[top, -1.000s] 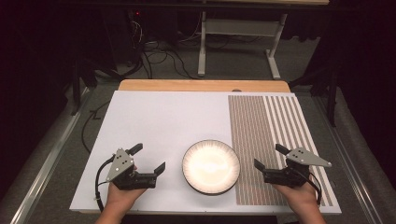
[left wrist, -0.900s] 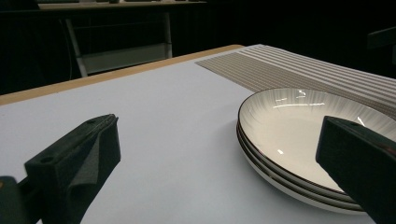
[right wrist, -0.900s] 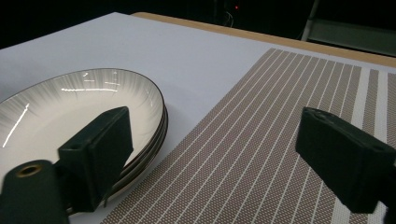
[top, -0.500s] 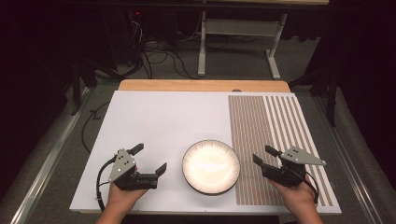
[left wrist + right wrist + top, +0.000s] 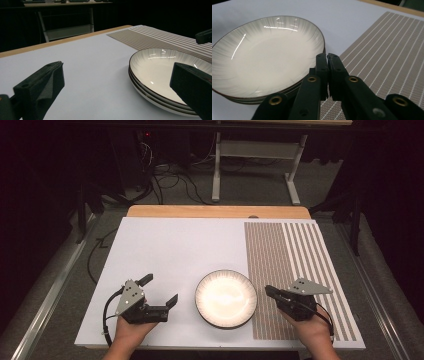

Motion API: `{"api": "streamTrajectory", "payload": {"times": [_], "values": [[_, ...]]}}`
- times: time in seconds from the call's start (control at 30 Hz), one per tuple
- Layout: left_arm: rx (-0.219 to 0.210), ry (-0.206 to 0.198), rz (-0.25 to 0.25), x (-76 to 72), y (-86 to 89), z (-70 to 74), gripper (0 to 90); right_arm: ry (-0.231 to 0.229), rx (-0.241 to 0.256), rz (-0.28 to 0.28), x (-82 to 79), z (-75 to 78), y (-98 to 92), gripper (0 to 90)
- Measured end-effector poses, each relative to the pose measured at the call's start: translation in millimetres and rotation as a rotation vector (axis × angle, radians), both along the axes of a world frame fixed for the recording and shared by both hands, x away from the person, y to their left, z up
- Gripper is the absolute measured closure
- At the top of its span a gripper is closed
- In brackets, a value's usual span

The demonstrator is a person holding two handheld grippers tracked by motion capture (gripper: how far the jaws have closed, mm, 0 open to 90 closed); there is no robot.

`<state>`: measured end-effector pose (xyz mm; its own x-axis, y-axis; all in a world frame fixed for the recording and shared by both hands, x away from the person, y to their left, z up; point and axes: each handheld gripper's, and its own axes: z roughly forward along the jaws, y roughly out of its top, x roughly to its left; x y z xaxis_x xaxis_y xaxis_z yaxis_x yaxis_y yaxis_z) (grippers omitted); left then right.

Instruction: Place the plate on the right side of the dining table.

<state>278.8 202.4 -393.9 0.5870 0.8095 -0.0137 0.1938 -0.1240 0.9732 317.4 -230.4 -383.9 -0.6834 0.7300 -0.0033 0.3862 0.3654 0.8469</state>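
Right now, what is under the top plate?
More plates: the left gripper view shows further rims stacked beneath the top plate, apparently two. The stack sits on the white table. The lower plates' insides are covered.

No words, labels, brand marks or numbers can be read anywhere, neither on the plates (image 5: 225, 298) nor on the striped mat (image 5: 295, 270).
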Motion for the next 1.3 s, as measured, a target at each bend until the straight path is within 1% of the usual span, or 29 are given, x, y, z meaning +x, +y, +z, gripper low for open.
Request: {"api": "streamTrajectory", "payload": {"times": [0.07, 0.13, 0.17, 0.2, 0.23, 0.27, 0.3, 0.37, 0.4, 0.43, 0.47, 0.5, 0.53, 0.57, 0.67, 0.7, 0.87, 0.97, 1.03, 1.07, 1.23, 1.3], "values": [[0.000, 0.000, 0.001, 0.0, -0.1, -0.1, 0.3, 0.024, -0.019, 0.027, 1.0, -1.9, 3.2, 90.0], [-0.003, 0.000, 0.002, -0.2, 0.0, -0.1, 0.3, 0.038, -0.039, 0.045, 2.0, -2.9, 6.0, 90.0], [-0.004, 0.000, 0.004, -0.3, 0.1, -0.2, 0.3, 0.035, -0.055, 0.059, 2.3, -3.4, 7.9, 90.0], [-0.004, 0.000, 0.004, -0.3, 0.1, -0.2, 0.3, 0.035, -0.055, 0.059, 2.3, -3.4, 7.9, 90.0], [-0.006, 0.001, 0.005, -0.4, 0.2, -0.4, 0.3, 0.043, -0.073, 0.070, 2.1, -3.8, 11.6, 90.0], [-0.006, 0.000, 0.006, -0.4, 0.3, -0.4, 0.3, 0.049, -0.079, 0.073, 1.8, -4.0, 13.0, 90.0], [-0.007, 0.001, 0.007, -0.5, 0.4, -0.4, 0.3, 0.047, -0.090, 0.080, 1.8, -4.3, 14.8, 90.0], [-0.008, 0.001, 0.008, -0.5, 0.4, -0.6, 0.3, 0.044, -0.110, 0.079, 1.5, -5.2, 18.8, 90.0], [-0.008, 0.001, 0.008, -0.5, 0.4, -0.6, 0.3, 0.044, -0.110, 0.079, 1.5, -5.2, 18.8, 90.0], [-0.008, 0.000, 0.006, -0.6, 0.3, -0.6, 0.3, 0.046, -0.129, 0.082, 1.7, -6.2, 21.1, 90.0], [-0.008, 0.000, 0.006, -0.6, 0.3, -0.6, 0.3, 0.046, -0.129, 0.082, 1.7, -6.2, 21.1, 90.0], [-0.007, 0.000, 0.006, -0.4, 0.2, -0.7, 0.3, 0.053, -0.152, 0.079, 1.6, -7.8, 22.7, 90.0], [-0.007, 0.000, 0.006, -0.4, 0.2, -0.7, 0.3, 0.057, -0.160, 0.078, 1.5, -8.2, 23.3, 90.0], [-0.009, 0.000, 0.008, -0.3, 0.6, -0.7, 0.3, 0.050, -0.166, 0.087, 2.4, -9.5, 24.0, 90.0], [-0.012, 0.000, 0.012, -0.9, 1.6, -0.4, 0.3, 0.052, -0.167, 0.087, 2.6, -10.3, 25.5, 90.0], [-0.017, -0.001, 0.014, -1.4, 2.5, -0.3, 0.3, 0.055, -0.175, 0.092, 2.8, -9.4, 25.7, 90.0], [-0.019, 0.002, 0.012, -0.7, 2.6, -1.1, 0.3, 0.053, -0.190, 0.092, 2.1, -8.6, 27.0, 90.0], [-0.015, -0.003, 0.009, -1.6, 2.3, 0.1, 0.3, 0.052, -0.199, 0.093, 1.7, -8.5, 28.1, 90.0], [-0.015, -0.004, 0.008, -1.5, 2.3, 0.1, 0.3, 0.046, -0.218, 0.096, 0.9, -8.5, 30.0, 90.0], [-0.015, -0.003, 0.007, -1.2, 2.3, 0.0, 0.3, 0.040, -0.220, 0.099, 0.9, -8.4, 30.5, 90.0], [-0.012, -0.004, 0.005, -0.7, 2.0, 0.1, 0.3, 0.037, -0.241, 0.100, 0.1, -6.8, 32.5, 90.0], [-0.013, -0.002, 0.004, -0.3, 1.9, -0.1, 0.3, 0.027, -0.248, 0.102, 0.1, -6.8, 33.3, 90.0]]}}
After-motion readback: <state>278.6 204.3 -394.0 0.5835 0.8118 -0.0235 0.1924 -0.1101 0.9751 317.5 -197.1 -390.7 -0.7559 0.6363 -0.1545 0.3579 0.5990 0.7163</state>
